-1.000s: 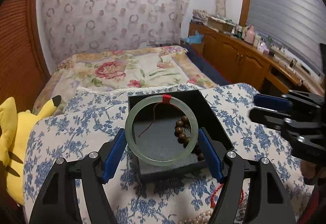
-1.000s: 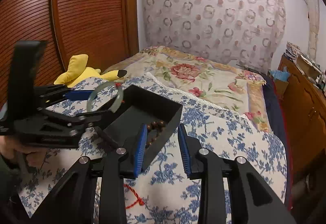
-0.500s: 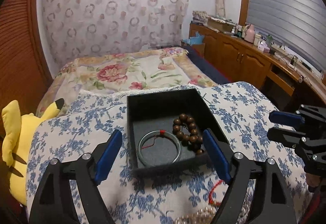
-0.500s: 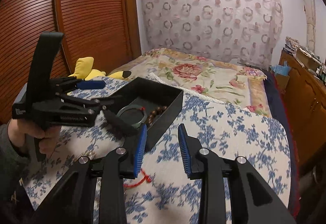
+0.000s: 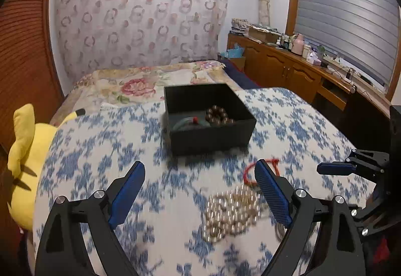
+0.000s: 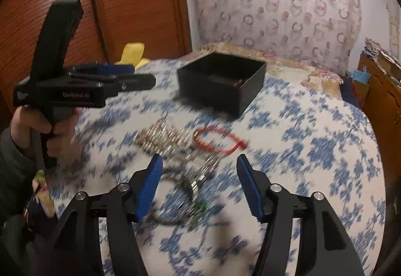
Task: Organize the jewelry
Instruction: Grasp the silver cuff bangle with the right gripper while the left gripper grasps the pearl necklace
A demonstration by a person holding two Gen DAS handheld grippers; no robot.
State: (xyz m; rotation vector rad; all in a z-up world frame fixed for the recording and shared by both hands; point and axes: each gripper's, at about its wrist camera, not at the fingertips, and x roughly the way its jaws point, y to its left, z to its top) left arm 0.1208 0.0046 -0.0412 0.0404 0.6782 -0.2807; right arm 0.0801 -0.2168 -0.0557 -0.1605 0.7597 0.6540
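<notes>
The black box looks matt, like card or plastic; inside it the brown bead bracelet has a dull wooden sheen, and the pale green bangle looks smooth and glassy; the blue-flowered cloth is soft woven fabric; on it the pearl strand gleams glossily, and the red cord looks like matt string; the left gripper has matt black plastic arms, ribbed blue pads and shiny metal screws; the wardrobe doors are ribbed, lacquered wood.

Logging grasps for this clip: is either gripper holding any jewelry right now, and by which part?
Nothing is held. The left gripper and right gripper are both open and empty; the jade bangle lies inside the black box.
</notes>
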